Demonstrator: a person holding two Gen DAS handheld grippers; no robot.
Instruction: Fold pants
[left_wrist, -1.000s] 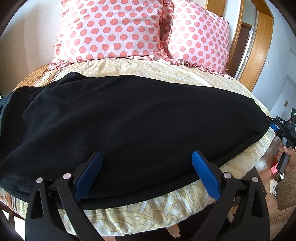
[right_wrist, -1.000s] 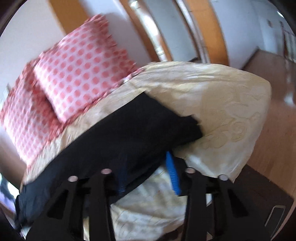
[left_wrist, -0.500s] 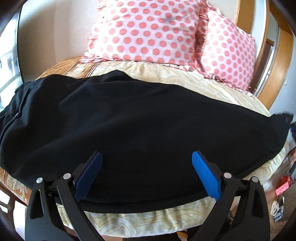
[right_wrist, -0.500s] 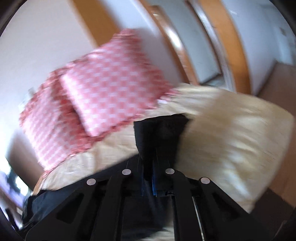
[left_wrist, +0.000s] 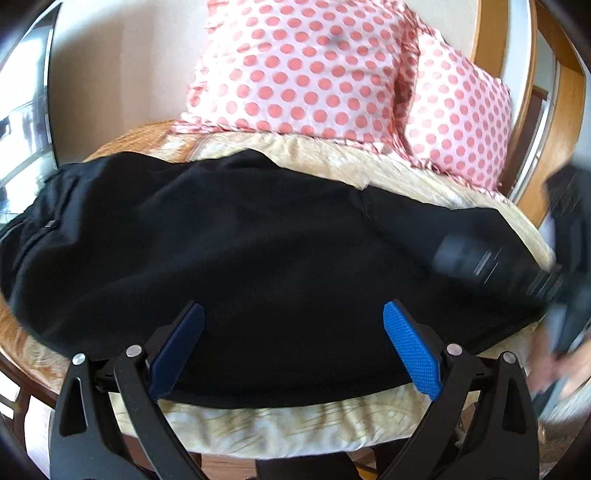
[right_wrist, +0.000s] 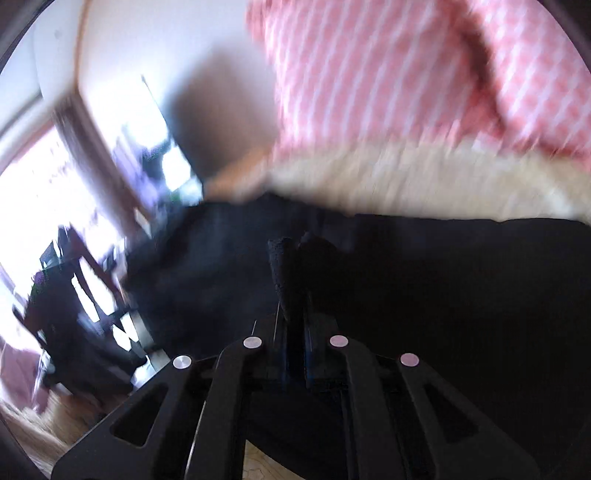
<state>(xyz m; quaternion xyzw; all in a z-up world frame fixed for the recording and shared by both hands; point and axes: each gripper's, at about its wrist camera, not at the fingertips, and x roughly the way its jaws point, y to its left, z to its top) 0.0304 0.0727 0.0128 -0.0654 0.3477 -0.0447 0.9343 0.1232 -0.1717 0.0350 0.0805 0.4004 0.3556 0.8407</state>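
Note:
Black pants (left_wrist: 258, 251) lie spread across the bed, waistband at the left. My left gripper (left_wrist: 293, 325) hangs open over their near edge, its blue pads (left_wrist: 412, 350) wide apart with nothing between them. In the right wrist view my right gripper (right_wrist: 293, 306) is shut on a bunched fold of the pants' leg end (right_wrist: 284, 258), held above the rest of the black cloth (right_wrist: 461, 295). From the left wrist view, the right gripper (left_wrist: 476, 258) shows as a blur over the pants at the right, carrying the cloth.
Two pink polka-dot pillows (left_wrist: 314, 66) lean at the head of the bed. A cream patterned bedspread (left_wrist: 280, 428) covers the mattress. Wooden door frame (left_wrist: 491, 55) at the right. A person's hand (left_wrist: 561, 369) is at the right edge. Window and dark furniture (right_wrist: 66, 295) at the left.
The right gripper closed on the leg end at the bed's right side and swept it leftward over the pants, rolling as it went. The left gripper drifted left along the near edge, still open.

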